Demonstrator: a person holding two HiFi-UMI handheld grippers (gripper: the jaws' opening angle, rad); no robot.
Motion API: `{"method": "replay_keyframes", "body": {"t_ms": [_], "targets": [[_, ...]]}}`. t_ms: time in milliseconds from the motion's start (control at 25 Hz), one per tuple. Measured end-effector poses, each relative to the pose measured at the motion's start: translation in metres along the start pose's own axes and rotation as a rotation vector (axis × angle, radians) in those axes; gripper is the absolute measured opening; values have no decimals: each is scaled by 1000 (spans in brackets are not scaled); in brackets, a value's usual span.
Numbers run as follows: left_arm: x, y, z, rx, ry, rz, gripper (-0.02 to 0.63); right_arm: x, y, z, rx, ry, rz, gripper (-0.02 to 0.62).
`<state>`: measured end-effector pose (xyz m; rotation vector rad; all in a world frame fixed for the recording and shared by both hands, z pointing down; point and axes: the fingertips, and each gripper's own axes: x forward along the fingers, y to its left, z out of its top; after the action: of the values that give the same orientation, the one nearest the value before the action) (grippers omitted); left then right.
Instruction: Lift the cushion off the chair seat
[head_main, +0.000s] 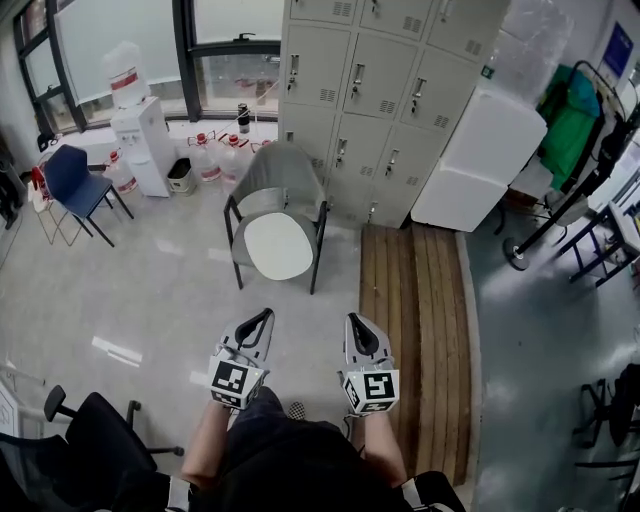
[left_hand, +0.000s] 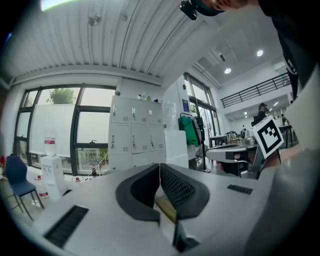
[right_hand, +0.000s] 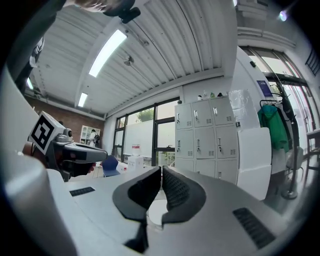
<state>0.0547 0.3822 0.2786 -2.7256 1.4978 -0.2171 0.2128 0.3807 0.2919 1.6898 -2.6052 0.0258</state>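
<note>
A white round cushion (head_main: 278, 245) lies on the seat of a grey chair (head_main: 281, 172) with black legs, standing in front of the lockers. My left gripper (head_main: 264, 316) and my right gripper (head_main: 356, 321) are held side by side well short of the chair, over the floor. Both point level toward it. Each has its jaws shut with nothing between them. In the left gripper view the left gripper (left_hand: 159, 166) shows closed black pads. The right gripper (right_hand: 161, 169) shows the same in the right gripper view, with a bit of the cushion (right_hand: 159, 216) seen below the pads.
Grey lockers (head_main: 385, 90) and a white cabinet (head_main: 480, 160) stand behind the chair. A wooden slat platform (head_main: 415, 330) lies right of it. A blue chair (head_main: 75, 185), a water dispenser (head_main: 140, 140) and bottles are at the left. A black office chair (head_main: 95, 440) is near my left.
</note>
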Motion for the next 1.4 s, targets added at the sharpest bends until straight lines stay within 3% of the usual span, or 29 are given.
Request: {"method": "replay_keyframes", "body": {"t_ms": [280, 560, 1000, 1400], "targets": [[32, -16, -1, 1, 5, -51, 20, -15, -42, -4, 5, 9, -79, 31], [80, -7, -11, -4, 22, -78, 20, 10, -69, -20, 9, 31, -104, 31], [198, 37, -16, -23, 58, -102, 20, 120, -135, -26, 25, 58, -95, 31], [283, 109, -30, -90, 92, -14, 20, 230, -173, -28, 15, 101, -15, 31]]}}
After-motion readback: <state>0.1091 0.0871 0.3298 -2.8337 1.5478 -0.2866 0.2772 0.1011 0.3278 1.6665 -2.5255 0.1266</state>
